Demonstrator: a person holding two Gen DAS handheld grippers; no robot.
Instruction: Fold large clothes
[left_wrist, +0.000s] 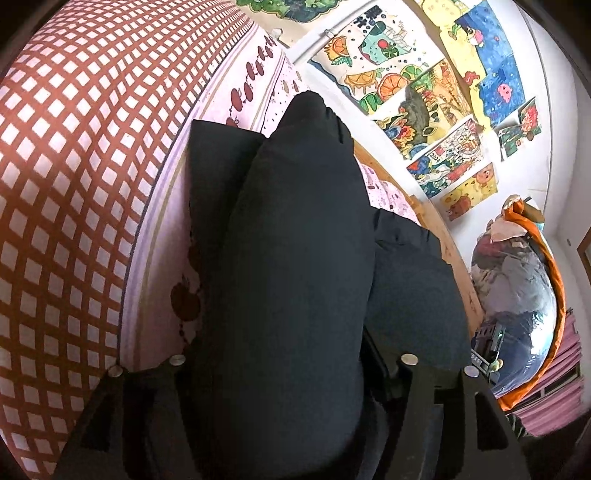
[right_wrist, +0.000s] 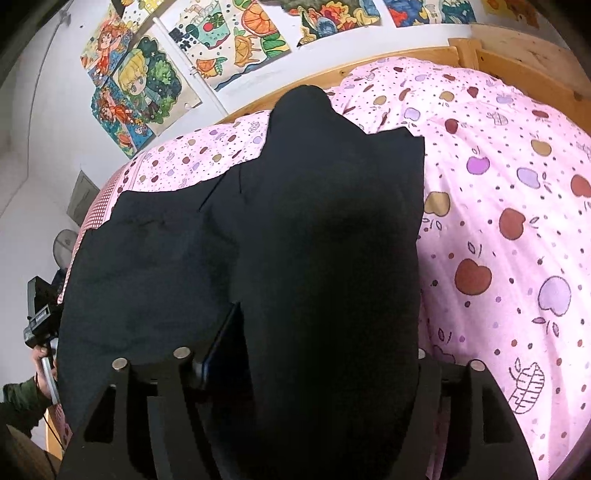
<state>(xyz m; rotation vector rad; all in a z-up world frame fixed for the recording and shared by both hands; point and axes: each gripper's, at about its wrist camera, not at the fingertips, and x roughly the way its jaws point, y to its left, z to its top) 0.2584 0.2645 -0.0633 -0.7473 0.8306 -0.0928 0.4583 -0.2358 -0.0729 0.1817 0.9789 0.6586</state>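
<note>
Pink bedspread (right_wrist: 517, 221), seemingly folded black garment (right_wrist: 314, 221)

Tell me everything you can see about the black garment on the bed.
The black garment is large, dark, matte cloth with no visible print. It lies on the pink apple-print bedding, bunched into a raised fold running away from both cameras, with a flatter layer spread alongside. Cloth fills the gap between the fingers of the left gripper and the right gripper; whether they pinch it is unclear.

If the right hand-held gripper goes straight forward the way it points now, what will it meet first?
Most likely the black garment: its cloth already lies between the right hand-held gripper fingers and fills the way ahead. The pink apple-print bedding comes only beyond; depth is unclear.
</note>
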